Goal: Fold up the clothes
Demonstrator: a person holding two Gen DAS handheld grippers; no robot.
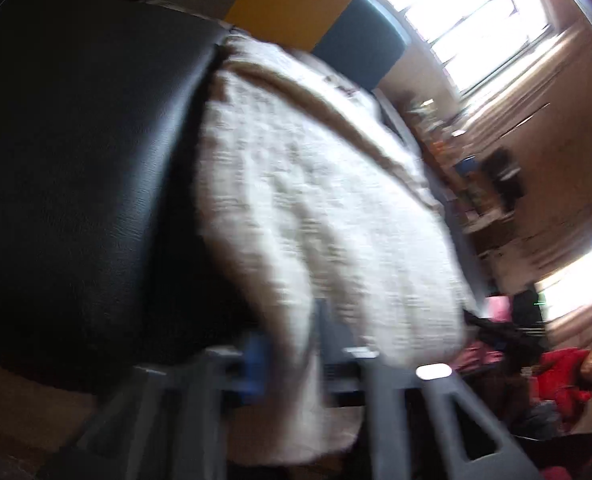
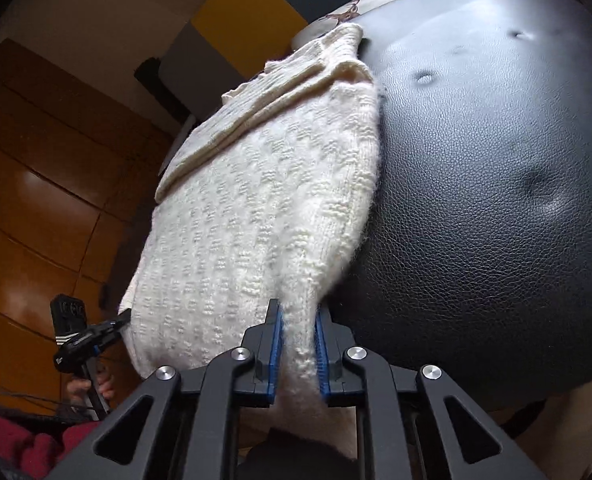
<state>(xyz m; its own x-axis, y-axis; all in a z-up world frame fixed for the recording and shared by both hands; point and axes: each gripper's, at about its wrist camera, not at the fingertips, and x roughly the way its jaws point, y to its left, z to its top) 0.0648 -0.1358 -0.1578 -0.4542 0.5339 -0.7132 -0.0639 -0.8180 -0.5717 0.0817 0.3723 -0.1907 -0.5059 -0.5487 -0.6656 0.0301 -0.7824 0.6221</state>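
We find a cream knitted sweater (image 2: 256, 208) lying on a black leather-look cushion (image 2: 495, 200), a grained, tufted surface with dimples. The garment is folded over itself, with a doubled layer at its far end. The right gripper (image 2: 297, 344) clamps the sweater's near edge between its blue pads (image 2: 275, 352). The left gripper (image 1: 292, 356) is badly blurred in its own view; the knit runs down between its fingers, and the right wrist view shows its tip (image 2: 112, 326) touching the sweater's other near corner, so we judge it pinched on the fabric.

Beyond the cushion we note a yellow panel (image 2: 240, 20) beside a dark blue panel (image 1: 359, 44). To one side stands a glossy wooden wardrobe (image 2: 36, 168). The opposite side shows a bright window (image 1: 467, 12) with pale curtains (image 1: 535, 92), cluttered shelves (image 1: 479, 184), and a person in red (image 1: 567, 380) low in the corner.
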